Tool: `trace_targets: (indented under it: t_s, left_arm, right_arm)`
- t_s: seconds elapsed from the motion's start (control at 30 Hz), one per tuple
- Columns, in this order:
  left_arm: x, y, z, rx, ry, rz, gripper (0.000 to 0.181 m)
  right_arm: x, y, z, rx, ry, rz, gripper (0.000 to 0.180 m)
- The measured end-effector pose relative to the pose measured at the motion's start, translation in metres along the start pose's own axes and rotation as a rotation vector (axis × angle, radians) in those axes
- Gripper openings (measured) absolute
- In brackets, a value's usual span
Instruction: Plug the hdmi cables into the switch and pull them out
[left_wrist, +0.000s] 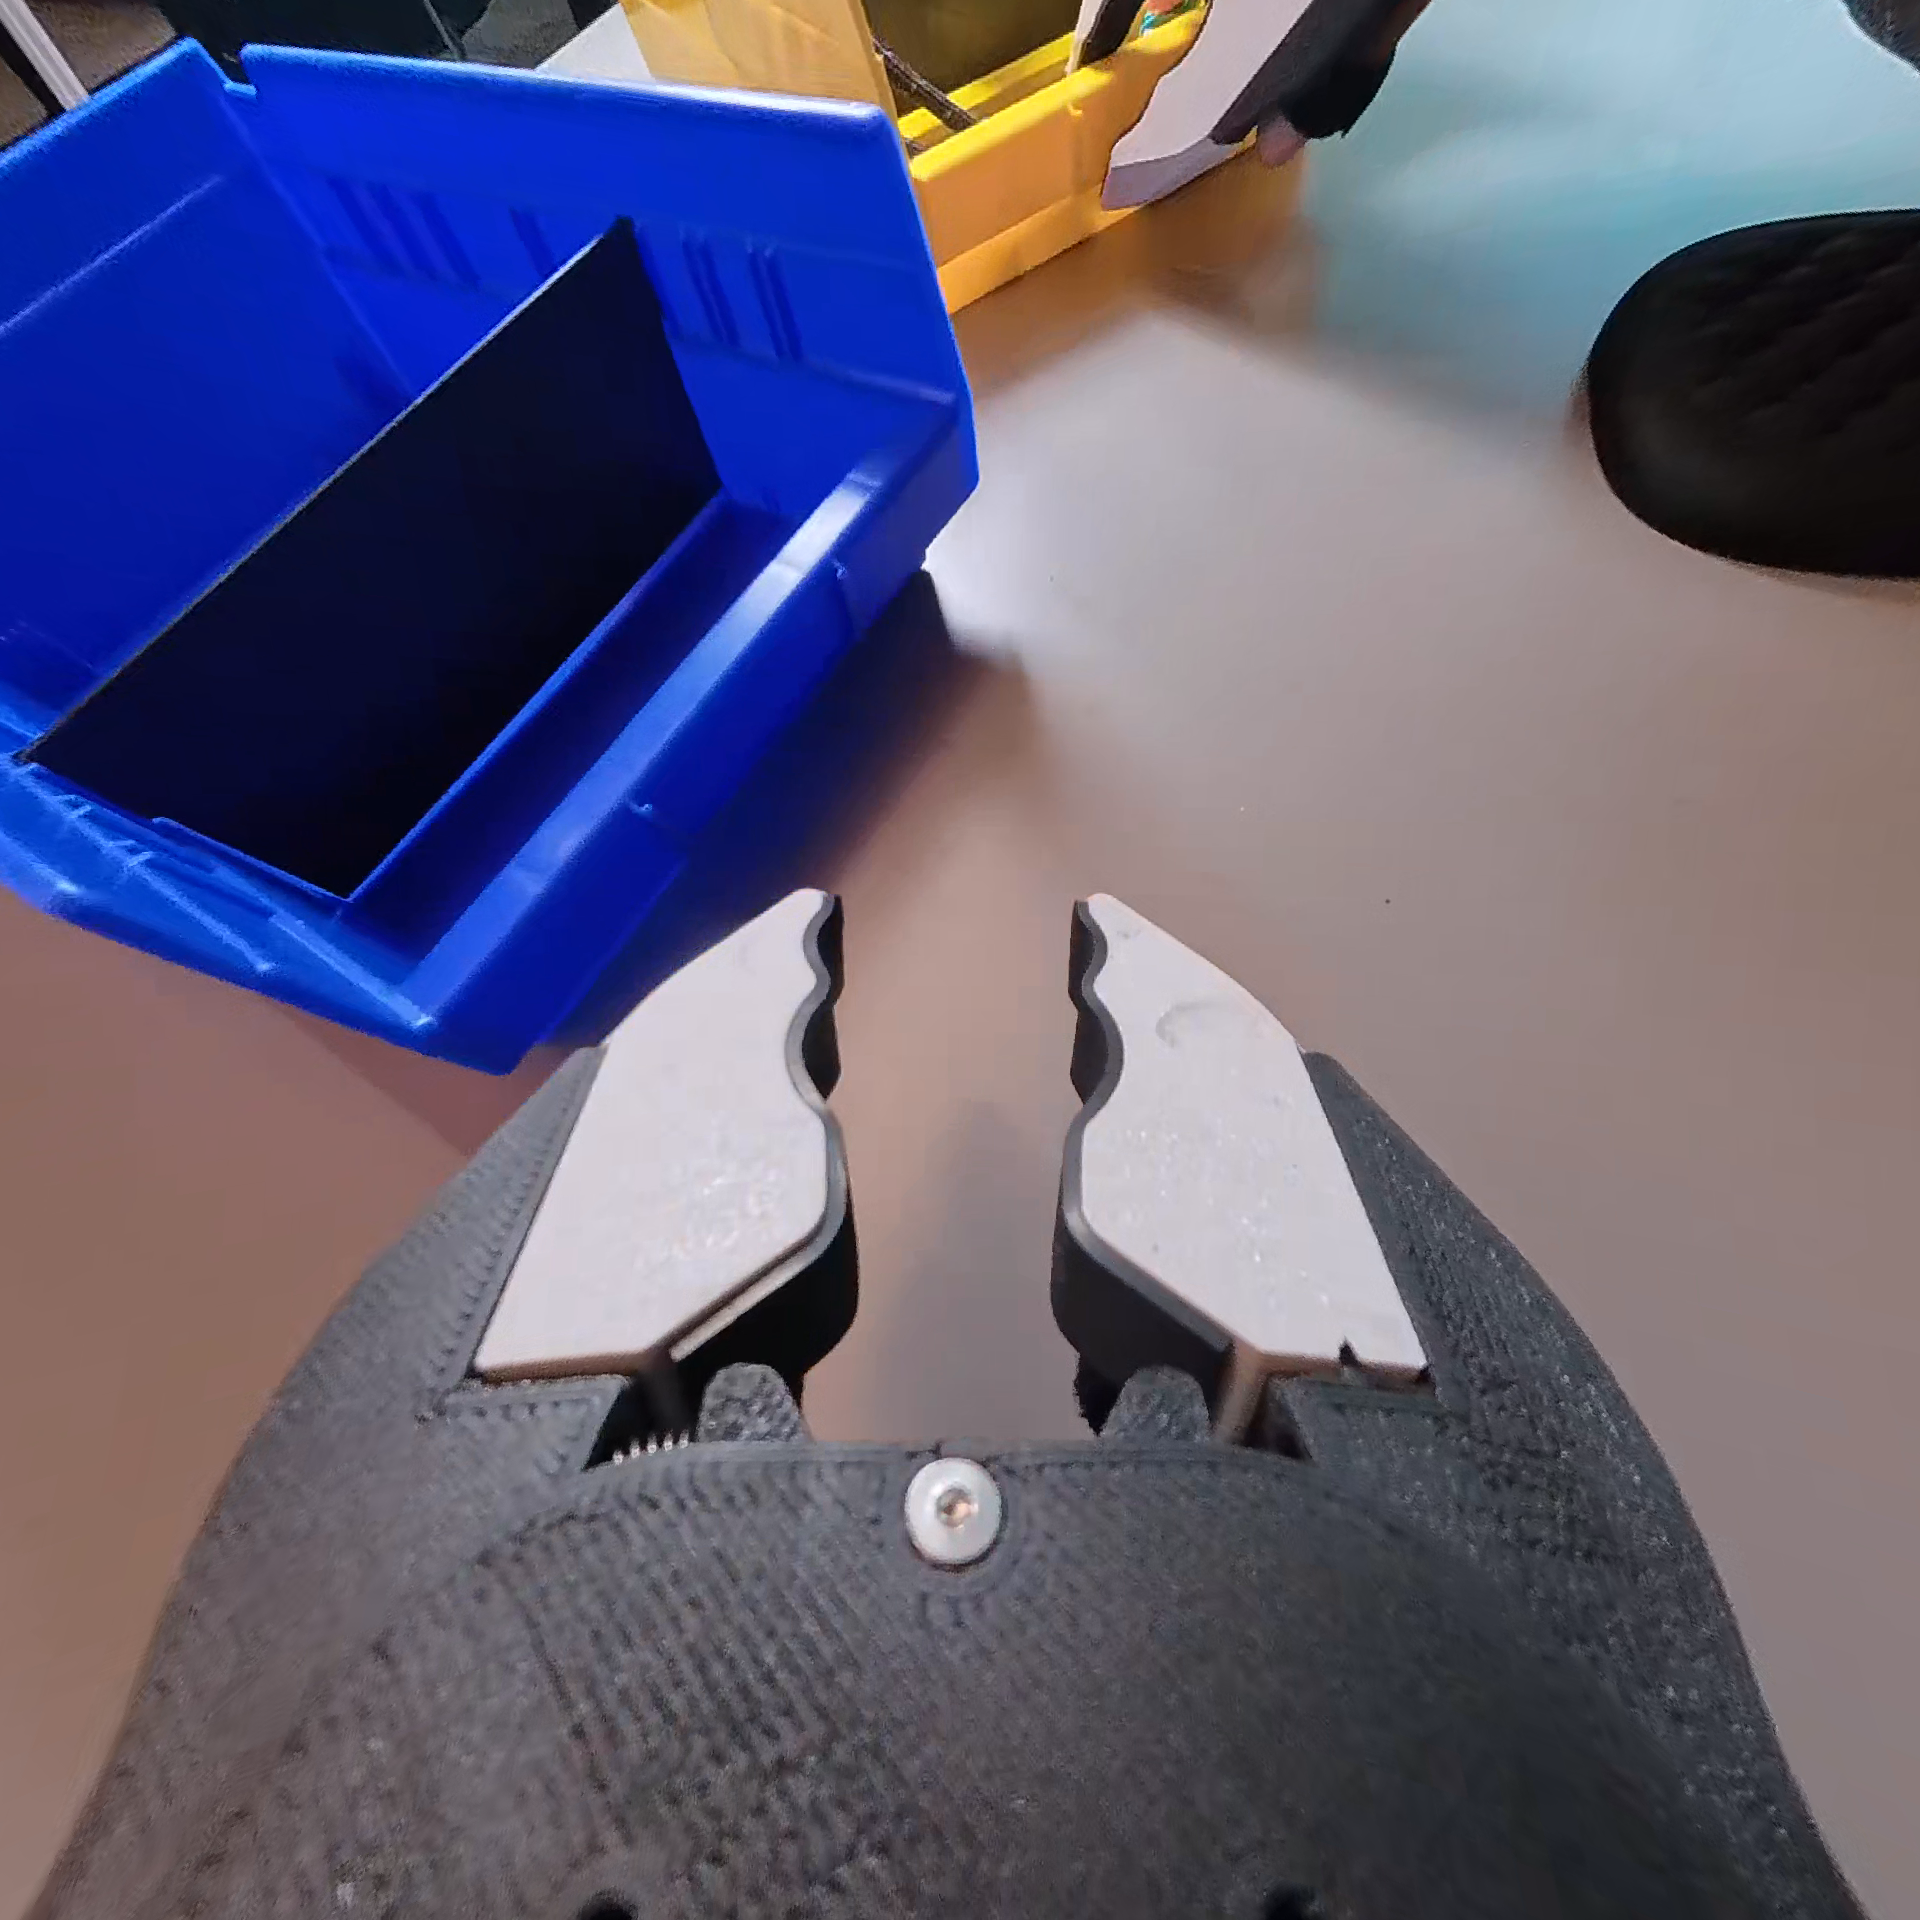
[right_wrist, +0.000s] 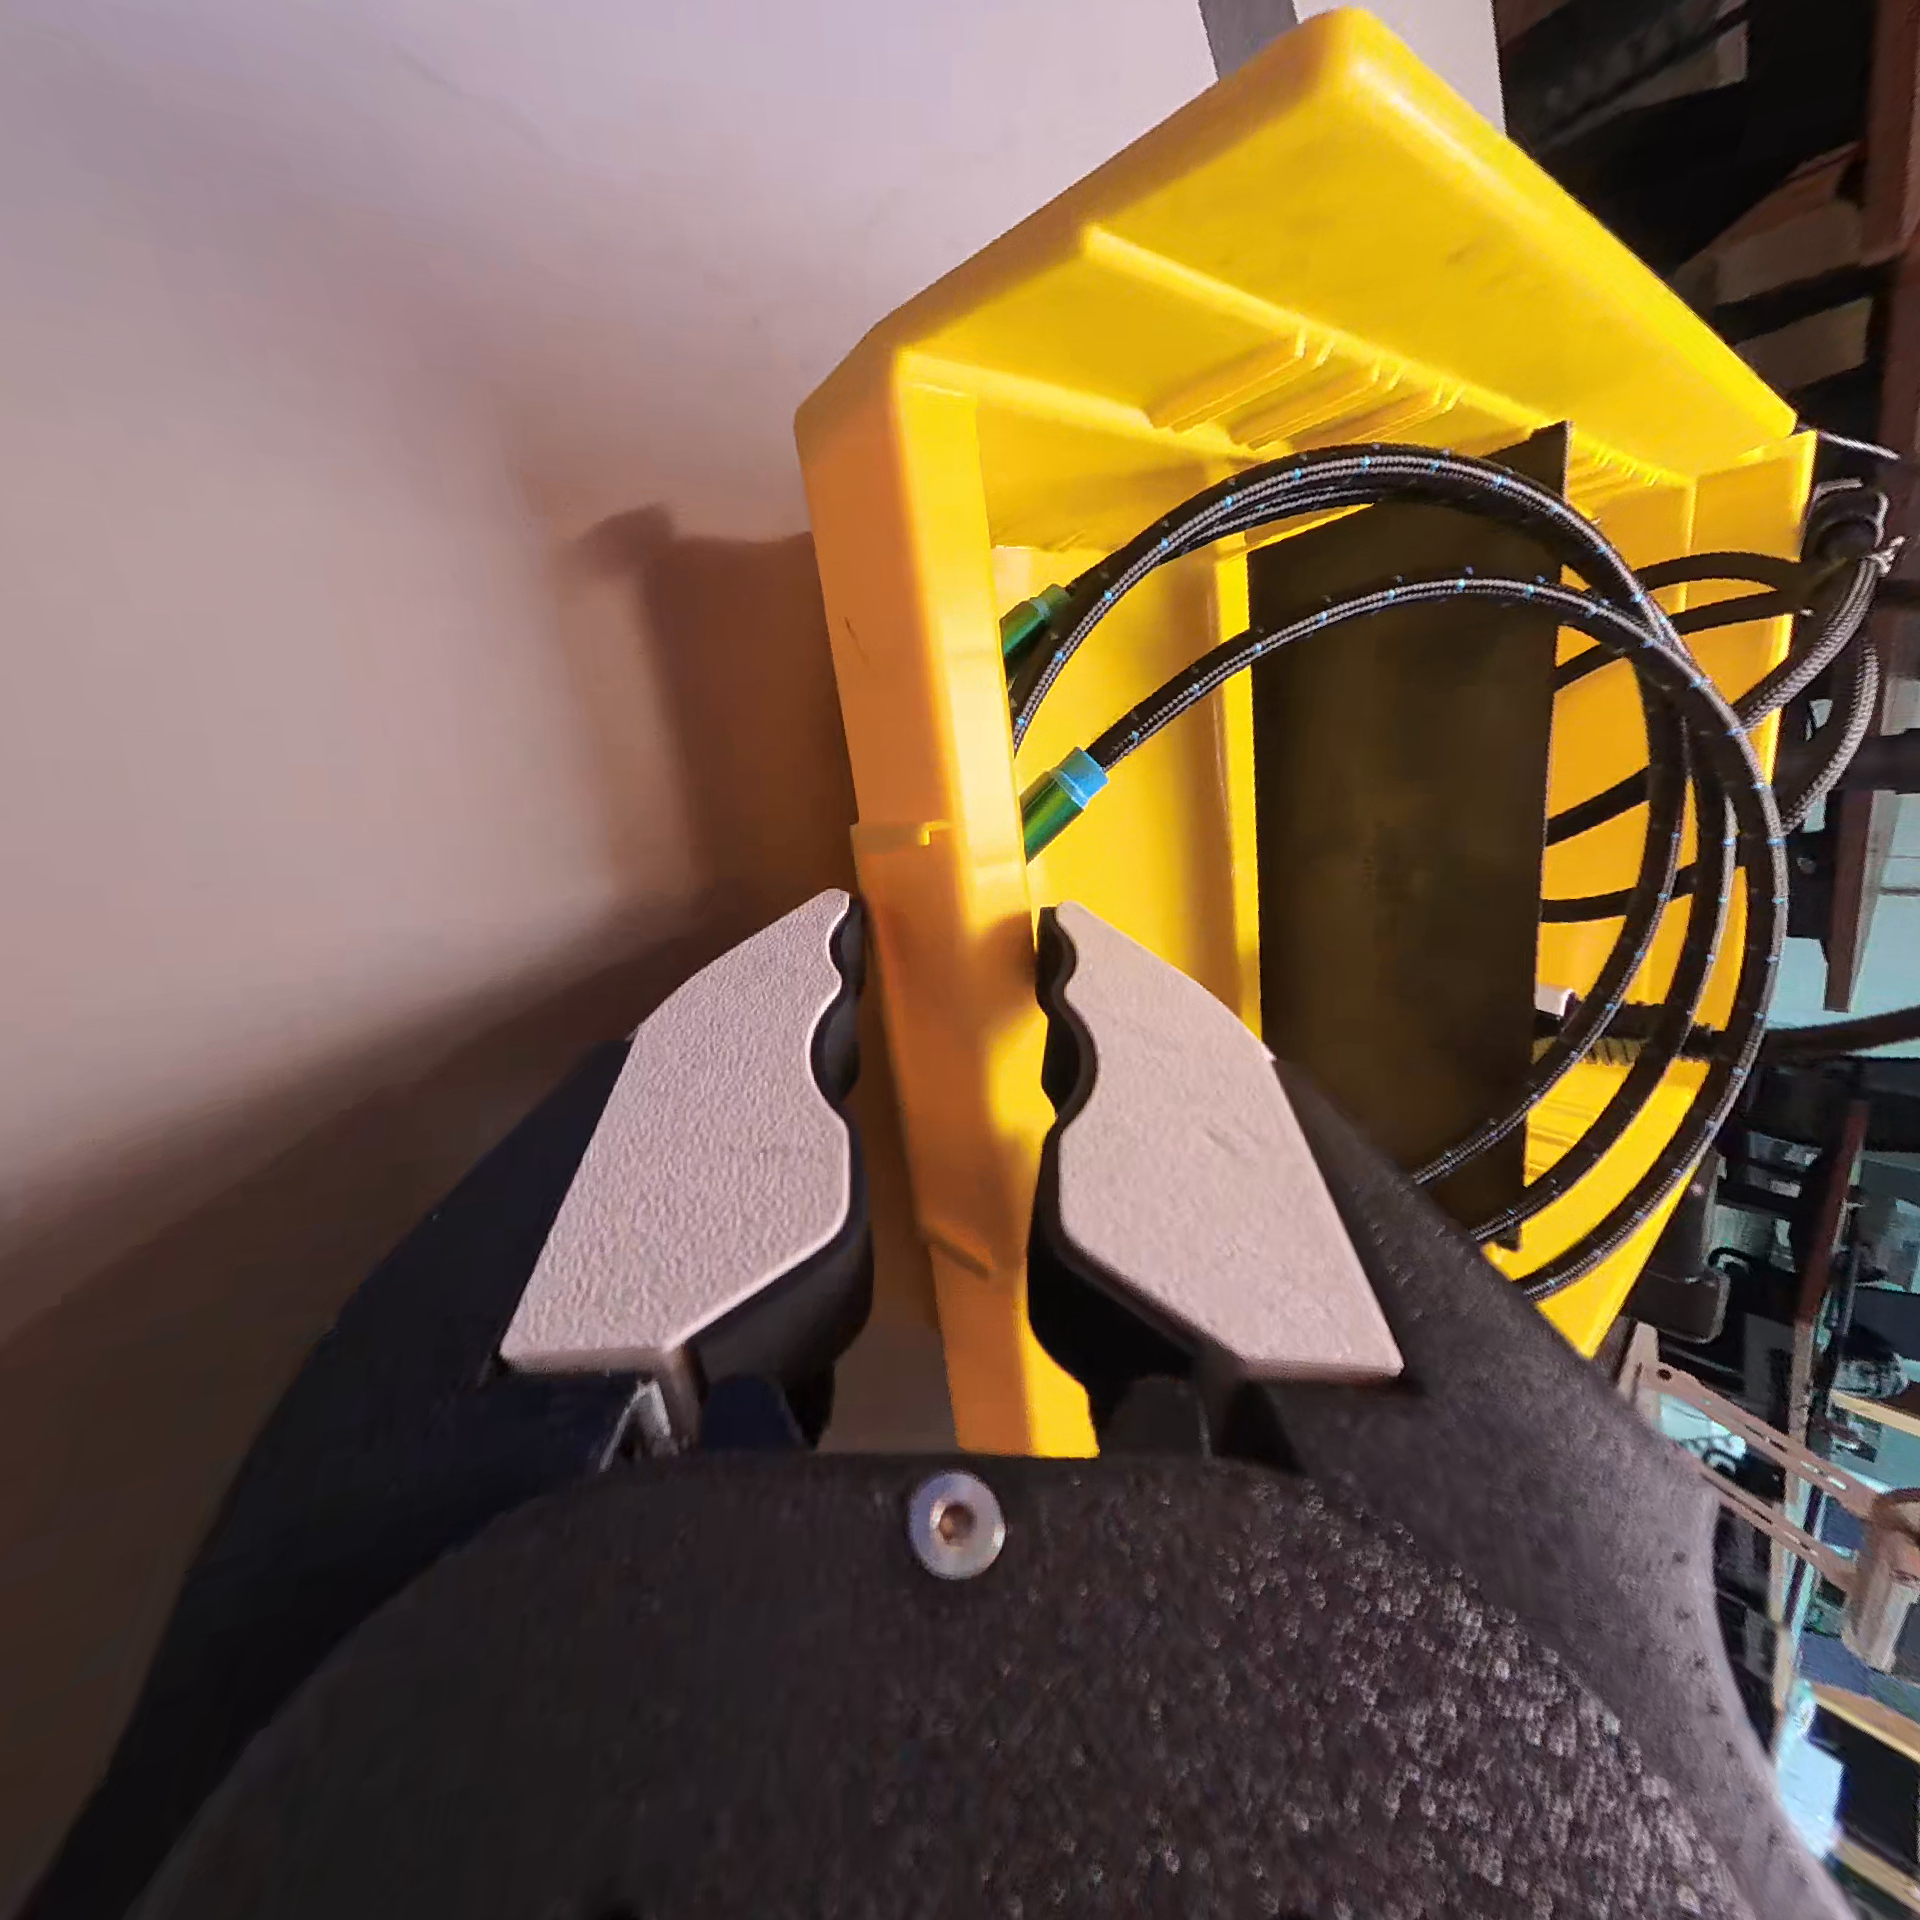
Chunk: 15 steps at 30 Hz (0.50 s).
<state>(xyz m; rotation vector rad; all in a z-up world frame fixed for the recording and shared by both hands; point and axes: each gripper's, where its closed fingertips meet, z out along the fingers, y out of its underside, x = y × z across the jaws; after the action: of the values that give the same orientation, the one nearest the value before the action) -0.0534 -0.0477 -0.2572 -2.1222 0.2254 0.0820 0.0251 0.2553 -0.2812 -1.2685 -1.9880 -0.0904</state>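
My right gripper is shut on the rim wall of a yellow bin, which looks tipped in the right wrist view. Inside the bin lie coiled black braided HDMI cables with blue-green connector ends and a dark divider panel. My left gripper is open and empty, low over the brown table, just right of a blue bin. The left wrist view shows the yellow bin at the far top. One of the right gripper's fingers is at its rim. No switch is in view.
The blue bin holds a black divider and nothing else that I can see. A black padded object lies at the table's right side. A gloved hand holds the right gripper. Cluttered shelves stand behind the yellow bin.
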Motion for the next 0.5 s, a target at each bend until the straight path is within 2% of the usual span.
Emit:
trace_targets:
  t_s: [0.03, 0.33, 0.5]
  left_arm:
    - [0.002, -0.001, 0.001, 0.003, 0.006, 0.000, 0.042]
    - [0.023, -0.017, 0.015, 0.031, 0.051, -0.040, 0.042]
    - [0.038, -0.045, 0.030, 0.100, 0.058, -0.118, 0.042]
  right_arm:
    - [-0.003, -0.001, -0.002, 0.006, -0.003, -0.011, 0.031]
    - [-0.076, -0.033, -0.054, 0.124, -0.059, -0.114, 0.029]
    - [-0.114, -0.047, -0.098, 0.241, -0.131, -0.039, 0.026]
